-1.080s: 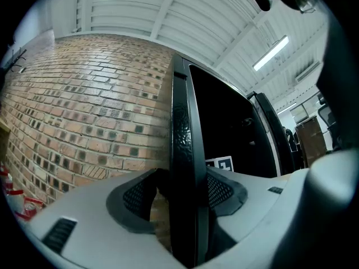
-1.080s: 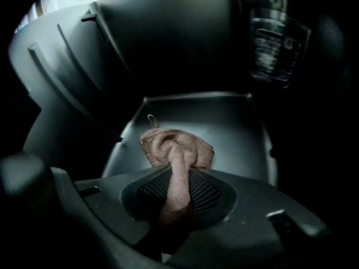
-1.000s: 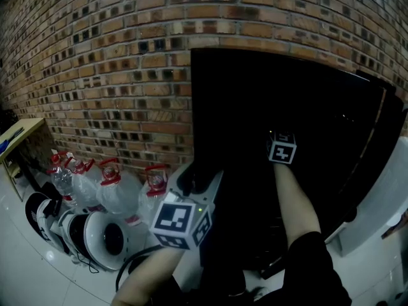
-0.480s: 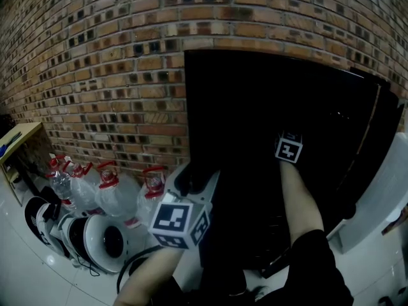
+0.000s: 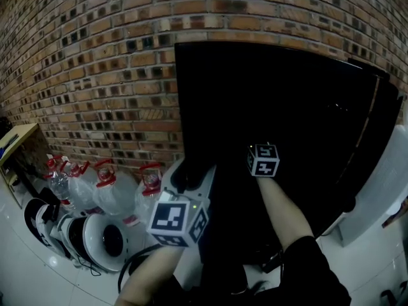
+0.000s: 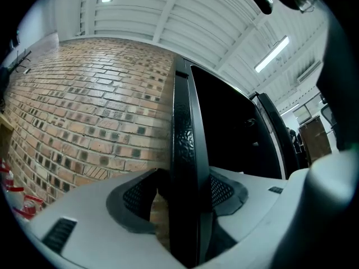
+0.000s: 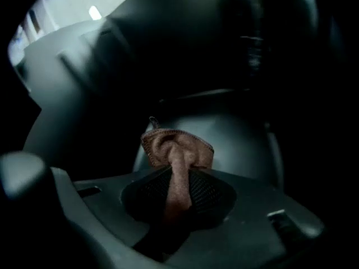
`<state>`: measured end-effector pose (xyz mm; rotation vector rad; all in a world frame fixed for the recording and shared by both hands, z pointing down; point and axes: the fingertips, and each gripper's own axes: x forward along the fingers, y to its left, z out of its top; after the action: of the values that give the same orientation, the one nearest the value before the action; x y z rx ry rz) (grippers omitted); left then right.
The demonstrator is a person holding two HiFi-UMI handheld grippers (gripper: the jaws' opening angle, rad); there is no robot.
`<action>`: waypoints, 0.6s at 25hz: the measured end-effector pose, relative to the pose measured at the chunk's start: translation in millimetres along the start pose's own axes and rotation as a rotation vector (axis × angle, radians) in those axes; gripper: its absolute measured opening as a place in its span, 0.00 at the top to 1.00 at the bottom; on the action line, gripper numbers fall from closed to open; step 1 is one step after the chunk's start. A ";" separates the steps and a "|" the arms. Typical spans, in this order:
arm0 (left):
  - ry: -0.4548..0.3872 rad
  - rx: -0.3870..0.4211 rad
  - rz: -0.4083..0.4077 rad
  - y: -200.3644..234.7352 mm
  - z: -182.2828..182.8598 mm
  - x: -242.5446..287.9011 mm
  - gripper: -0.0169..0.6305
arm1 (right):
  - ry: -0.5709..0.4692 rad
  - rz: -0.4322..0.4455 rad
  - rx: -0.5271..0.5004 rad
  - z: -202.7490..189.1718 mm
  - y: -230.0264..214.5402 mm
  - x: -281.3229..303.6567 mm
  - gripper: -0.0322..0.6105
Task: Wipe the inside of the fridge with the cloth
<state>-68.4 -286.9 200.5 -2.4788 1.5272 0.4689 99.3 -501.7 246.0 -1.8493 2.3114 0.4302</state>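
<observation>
Black fridge against brick wall, glossy white floor, water jugs at L.
My left gripper clamps the fridge's left edge. Only the right gripper view shows the cloth, pinched in my right gripper inside the dark fridge.

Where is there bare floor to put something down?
Bare white floor lies at the near left, in front of the round white things. Another bare strip lies at the near right, beside the fridge. Along the brick wall, left of the fridge, water jugs crowd it.
</observation>
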 end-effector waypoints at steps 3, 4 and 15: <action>0.003 0.003 0.000 -0.5 -0.5 0.0 0.60 | 0.035 0.049 -0.013 -16.7 36.5 5.1 0.80; 0.004 0.004 -0.002 -1.2 -0.6 0.3 0.60 | 0.048 0.059 -0.009 -18.9 44.6 7.0 0.80; 0.009 -0.004 -0.007 -2.1 -2.8 0.2 0.59 | 0.051 0.109 -0.026 -20.8 91.8 34.2 0.80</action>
<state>-66.0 -287.0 203.0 -2.4915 1.5222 0.4605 3.6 -521.8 267.5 -1.7721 2.4604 0.4339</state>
